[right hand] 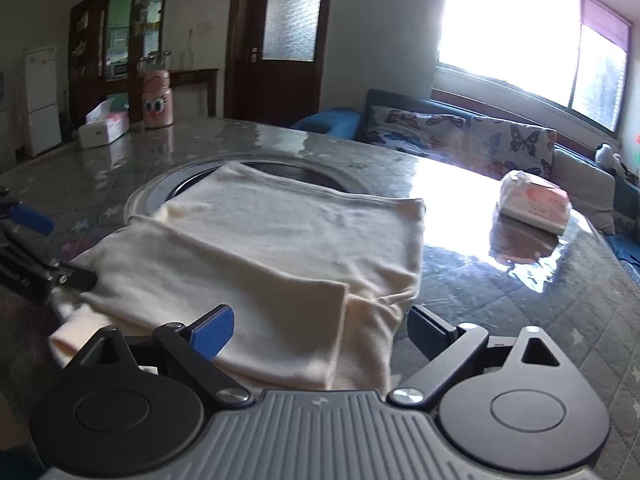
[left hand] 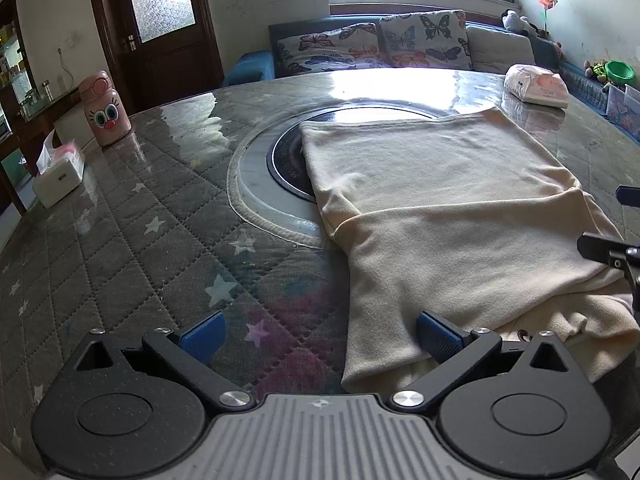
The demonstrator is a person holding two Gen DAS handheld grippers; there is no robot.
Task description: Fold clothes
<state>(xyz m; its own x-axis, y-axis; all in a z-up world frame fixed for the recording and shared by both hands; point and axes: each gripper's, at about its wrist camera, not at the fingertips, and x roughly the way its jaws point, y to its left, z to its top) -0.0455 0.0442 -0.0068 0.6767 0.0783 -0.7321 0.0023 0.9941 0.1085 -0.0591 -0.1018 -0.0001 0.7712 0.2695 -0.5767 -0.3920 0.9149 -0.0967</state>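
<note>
Now the cream garment (left hand: 448,216) lies partly folded on the table (left hand: 132,248), its far half over the round centre plate (left hand: 260,196). Both the left gripper (left hand: 320,338) and right gripper (right hand: 320,326) hang at its near edge, jaws spread, pinching nothing. Next, I judge, comes gripping that near edge for another fold.

Cream garment (left hand: 440,200): soft knit fabric, folded into a rough rectangle, lying flat on the table. In the left wrist view it fills the centre right of the frame; in the right wrist view, the centre. A folded flap overlaps its near portion. Its far edge overlaps a round inset.
</note>
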